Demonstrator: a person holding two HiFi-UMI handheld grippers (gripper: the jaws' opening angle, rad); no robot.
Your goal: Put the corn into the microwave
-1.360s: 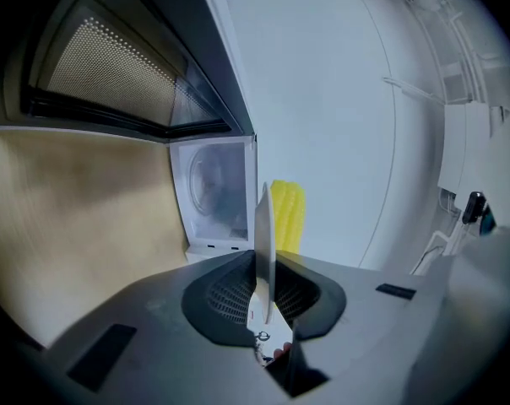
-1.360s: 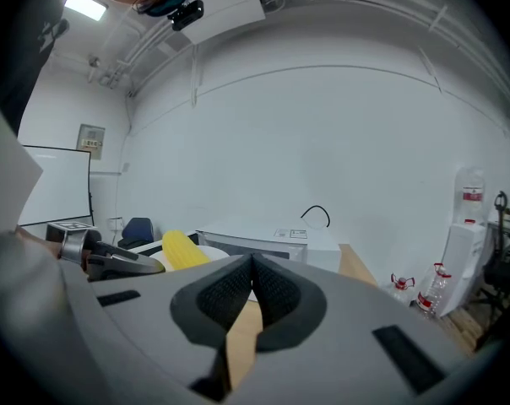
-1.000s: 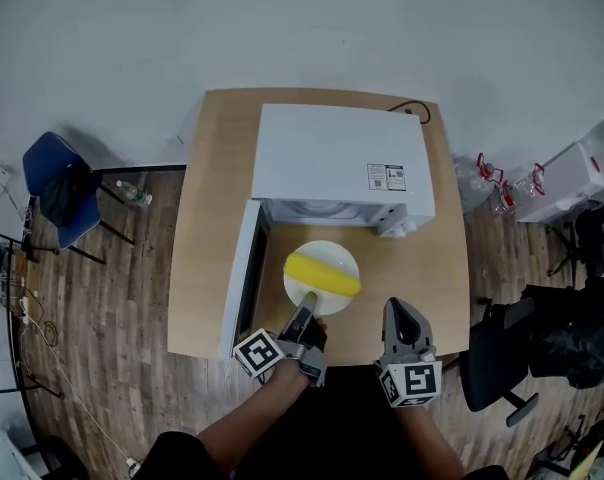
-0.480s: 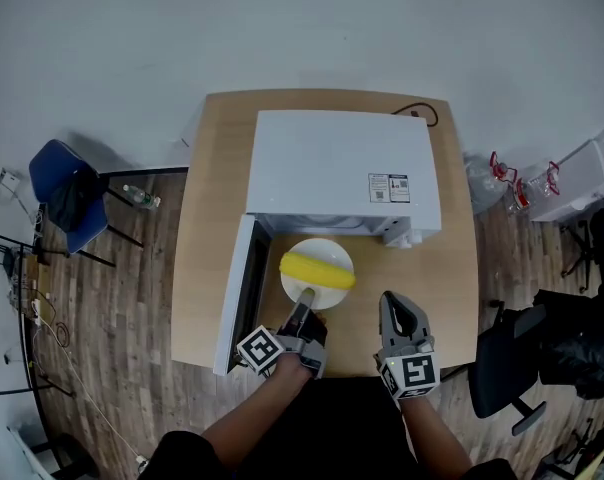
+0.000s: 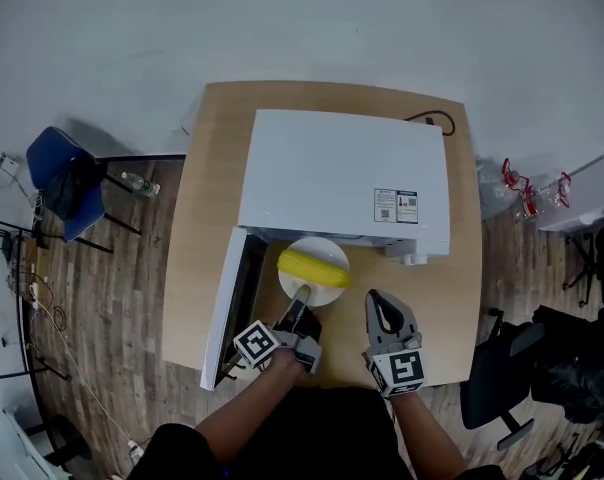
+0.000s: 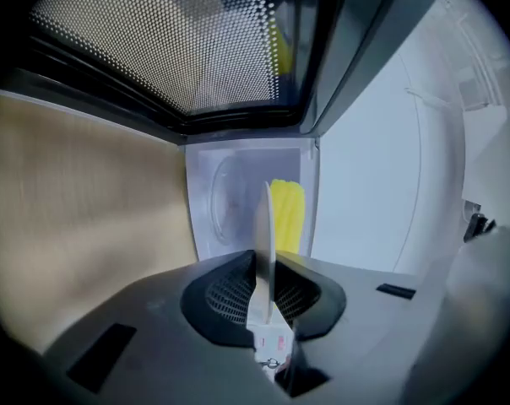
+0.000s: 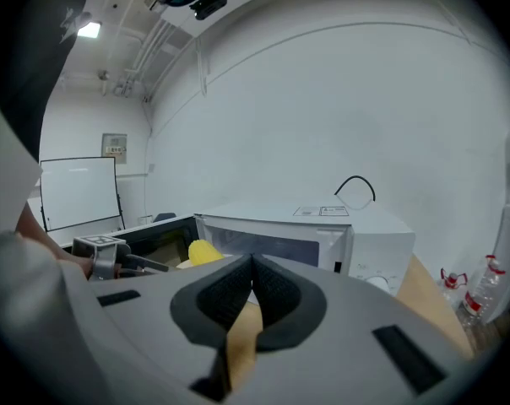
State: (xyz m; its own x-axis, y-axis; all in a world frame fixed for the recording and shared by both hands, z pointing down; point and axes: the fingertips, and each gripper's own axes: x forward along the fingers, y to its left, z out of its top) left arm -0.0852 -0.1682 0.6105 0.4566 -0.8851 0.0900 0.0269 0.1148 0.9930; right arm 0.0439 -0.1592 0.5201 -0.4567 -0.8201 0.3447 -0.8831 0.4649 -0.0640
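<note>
Your left gripper [image 5: 302, 298] is pinched narrow on the near rim of the white plate [image 5: 329, 290]. The corn [image 5: 314, 266] lies across the plate at the mouth of the microwave [image 5: 342, 178], whose door [image 5: 230, 303] stands open on the left. Slide the plate in level and straight so the cob doesn't roll. Your right gripper [image 5: 384, 315], closed on nothing, can wait at the near right.

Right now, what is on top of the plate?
One yellow corn cob lies across the plate. The left tool covers its near rim; the microwave hides its far edge.
</note>
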